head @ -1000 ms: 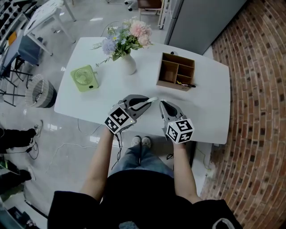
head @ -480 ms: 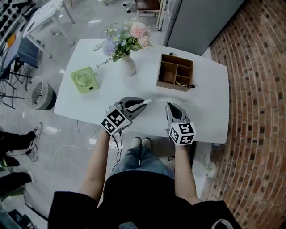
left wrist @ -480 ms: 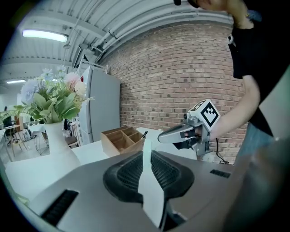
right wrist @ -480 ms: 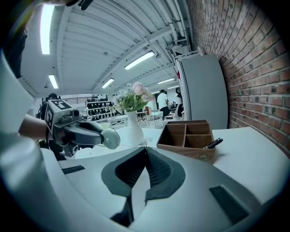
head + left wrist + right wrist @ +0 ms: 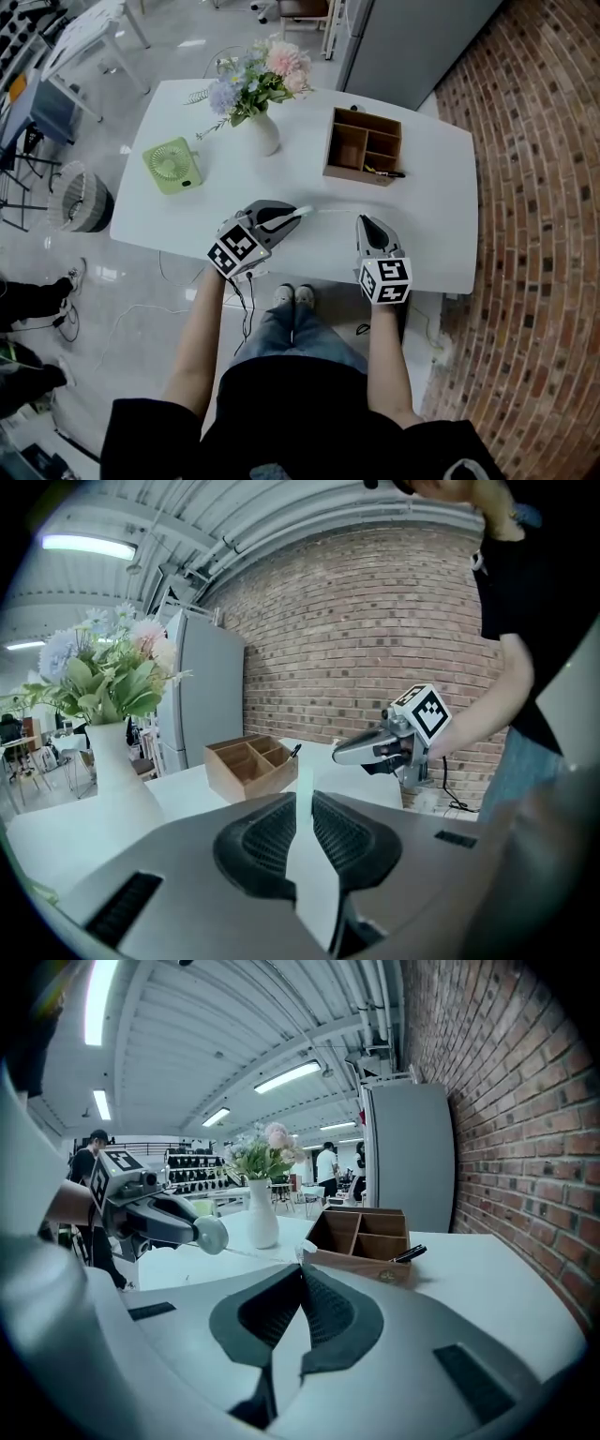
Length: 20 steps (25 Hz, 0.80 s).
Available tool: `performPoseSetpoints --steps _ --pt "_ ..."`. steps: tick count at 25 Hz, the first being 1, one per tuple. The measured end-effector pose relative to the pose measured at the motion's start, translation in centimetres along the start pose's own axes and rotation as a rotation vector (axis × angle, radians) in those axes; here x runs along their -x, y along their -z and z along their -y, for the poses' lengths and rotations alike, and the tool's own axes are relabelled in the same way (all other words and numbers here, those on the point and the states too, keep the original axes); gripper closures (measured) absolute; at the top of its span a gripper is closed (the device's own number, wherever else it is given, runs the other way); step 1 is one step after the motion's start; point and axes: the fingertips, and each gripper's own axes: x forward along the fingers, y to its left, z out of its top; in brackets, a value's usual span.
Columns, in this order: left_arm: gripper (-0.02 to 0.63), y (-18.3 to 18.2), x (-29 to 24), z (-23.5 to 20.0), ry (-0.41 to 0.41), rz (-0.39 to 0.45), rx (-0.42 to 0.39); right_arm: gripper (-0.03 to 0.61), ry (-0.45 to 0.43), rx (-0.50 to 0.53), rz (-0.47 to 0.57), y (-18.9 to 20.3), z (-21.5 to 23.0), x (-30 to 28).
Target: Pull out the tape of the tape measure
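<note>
In the head view my left gripper (image 5: 300, 212) is shut on the pale, round tape measure (image 5: 296, 213) above the white table's (image 5: 441, 234) near edge. A thin pale tape (image 5: 333, 212) runs from it rightwards to my right gripper (image 5: 362, 220), which is shut on the tape's end. In the left gripper view the tape measure's body (image 5: 309, 855) fills the gap between the pads. In the right gripper view the jaws meet with the tape's tip (image 5: 302, 1254) pinched at their front, and the tape measure (image 5: 211, 1235) shows in the other gripper at left.
A white vase of flowers (image 5: 261, 131) and a green desk fan (image 5: 173, 165) stand on the table's far left. A wooden organiser (image 5: 362, 147) with a pen stands at the far right. A brick wall (image 5: 534, 234) runs along the right side.
The two grippers have moved apart: the right one to the right, the left one a little to the left. A longer stretch of tape now spans between them.
</note>
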Motion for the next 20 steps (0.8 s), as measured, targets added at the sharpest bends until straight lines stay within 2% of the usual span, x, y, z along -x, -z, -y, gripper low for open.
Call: performPoseSetpoints --steps 7,20 --pt "0.546 0.9 0.3 -0.3 0.003 -0.024 0.005 0.575 0.076 -0.008 -0.005 0.5 2.5 0.9" --pt "0.546 3.4 2.8 -2.2 -0.052 -0.095 0.013 0.575 0.193 -0.027 -0.007 1.4 7.1 3.0"
